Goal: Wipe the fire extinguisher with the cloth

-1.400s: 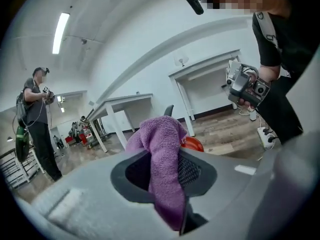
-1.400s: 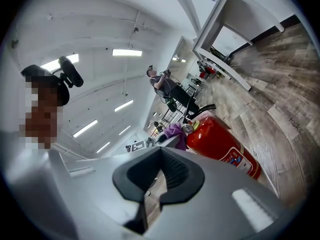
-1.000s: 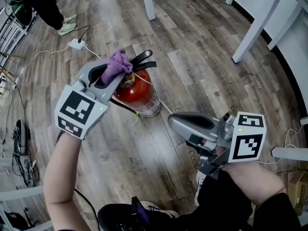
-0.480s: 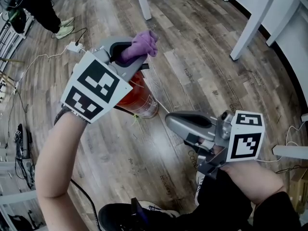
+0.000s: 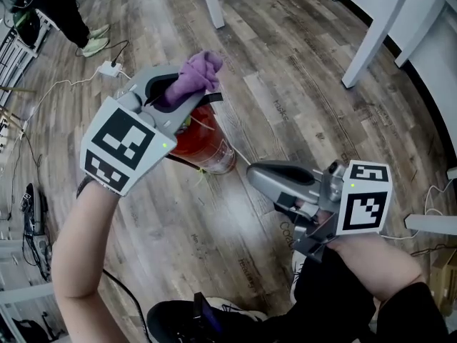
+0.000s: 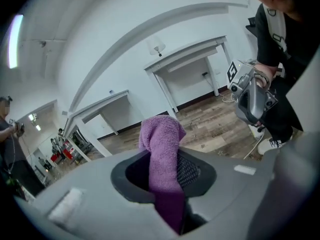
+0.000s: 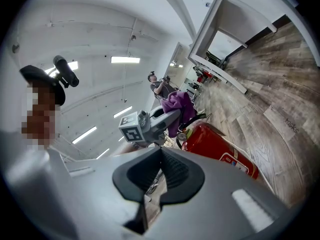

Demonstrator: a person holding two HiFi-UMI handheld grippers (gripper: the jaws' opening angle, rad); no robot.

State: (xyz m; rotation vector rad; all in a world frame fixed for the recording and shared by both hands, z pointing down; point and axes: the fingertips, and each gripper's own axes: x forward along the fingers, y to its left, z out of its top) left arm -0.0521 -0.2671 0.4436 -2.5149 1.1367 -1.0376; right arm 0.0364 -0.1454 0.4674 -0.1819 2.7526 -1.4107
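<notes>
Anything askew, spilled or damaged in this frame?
Nothing stands out. The fire extinguisher stands upright on the floor; the left gripper, whose jaws have just opened slightly, pinches the purple cloth above it. The right gripper is shut and empty. Only a white power strip and cable lie loose beyond it.

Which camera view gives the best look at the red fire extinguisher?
The right gripper view: the fire extinguisher shows most of its red body and its label there, unobstructed. In the head view the left gripper, shut on the purple cloth, hides its top. The left gripper view does not show it.
</notes>
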